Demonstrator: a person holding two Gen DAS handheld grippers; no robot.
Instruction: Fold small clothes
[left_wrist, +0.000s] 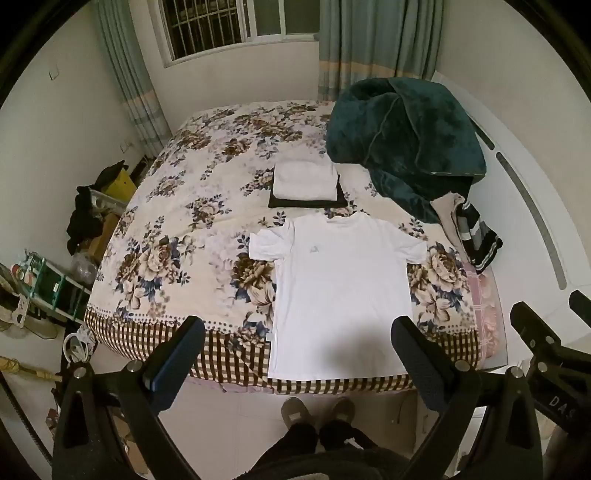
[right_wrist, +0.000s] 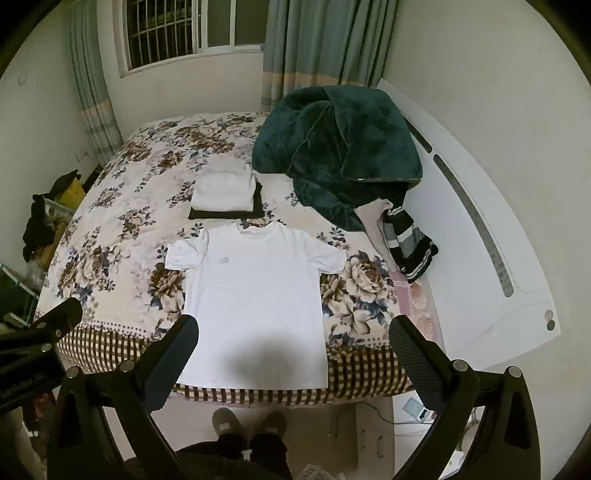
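Observation:
A white T-shirt lies flat and face up on the floral bed, collar away from me, hem at the near edge; it also shows in the right wrist view. Behind it sits a stack of folded clothes, white on black. My left gripper is open and empty, held high above the shirt's hem. My right gripper is open and empty too, above the hem, beside the left one.
A dark green blanket is heaped at the bed's back right, with striped and beige clothes next to it by the white headboard. Shelves and clutter stand left of the bed. My feet are at the bed's near edge.

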